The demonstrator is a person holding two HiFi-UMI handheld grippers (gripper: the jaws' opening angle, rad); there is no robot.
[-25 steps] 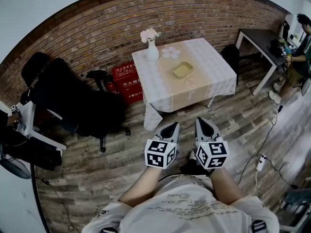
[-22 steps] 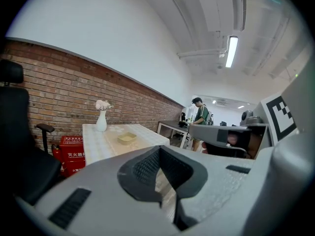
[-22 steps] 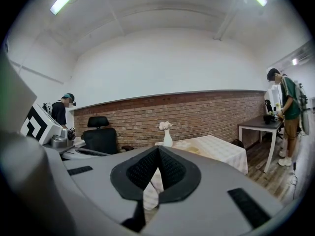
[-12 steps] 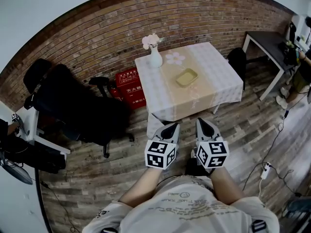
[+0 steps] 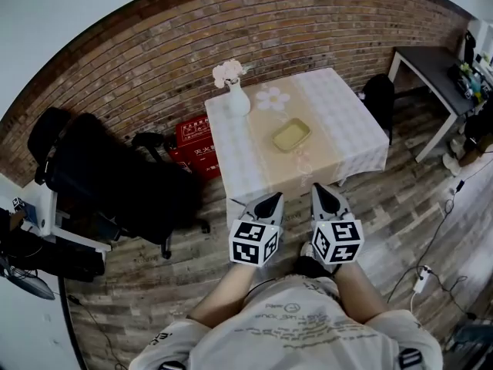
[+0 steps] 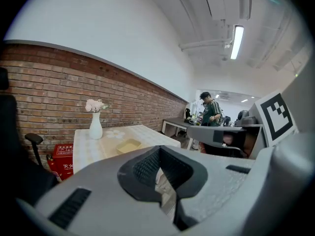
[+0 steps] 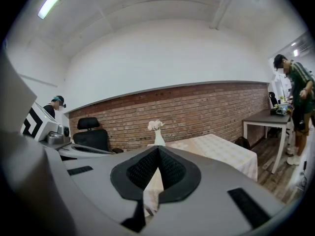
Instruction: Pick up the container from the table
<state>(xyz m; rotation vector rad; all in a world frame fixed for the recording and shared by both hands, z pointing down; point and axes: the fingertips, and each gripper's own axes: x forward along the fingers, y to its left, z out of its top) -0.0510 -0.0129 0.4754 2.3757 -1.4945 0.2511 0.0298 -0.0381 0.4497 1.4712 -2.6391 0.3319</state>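
Note:
The container (image 5: 291, 134) is a shallow pale-yellow dish lying near the middle of a square table (image 5: 347, 137) covered with a checked cloth. It also shows in the left gripper view as the container (image 6: 128, 145), beyond the jaw tips. Both grippers hover side by side over the wooden floor, just short of the table's near edge. My left gripper (image 5: 269, 204) is shut and holds nothing. My right gripper (image 5: 323, 197) is likewise shut and empty. In the right gripper view the closed jaws hide the dish, and only the table (image 7: 224, 152) shows.
A white vase with pale flowers (image 5: 235, 96) stands at the table's far left corner. Black office chairs (image 5: 115, 179) and red crates (image 5: 197, 134) sit left of the table. A dark desk (image 5: 431, 60) stands at the right; a person (image 7: 297, 95) is beside it. A cable and power strip (image 5: 420, 279) lie on the floor.
The table has drawn closer in the head view; its near edge now lies just beyond the jaw tips. Both grippers keep the same shut pose side by side.

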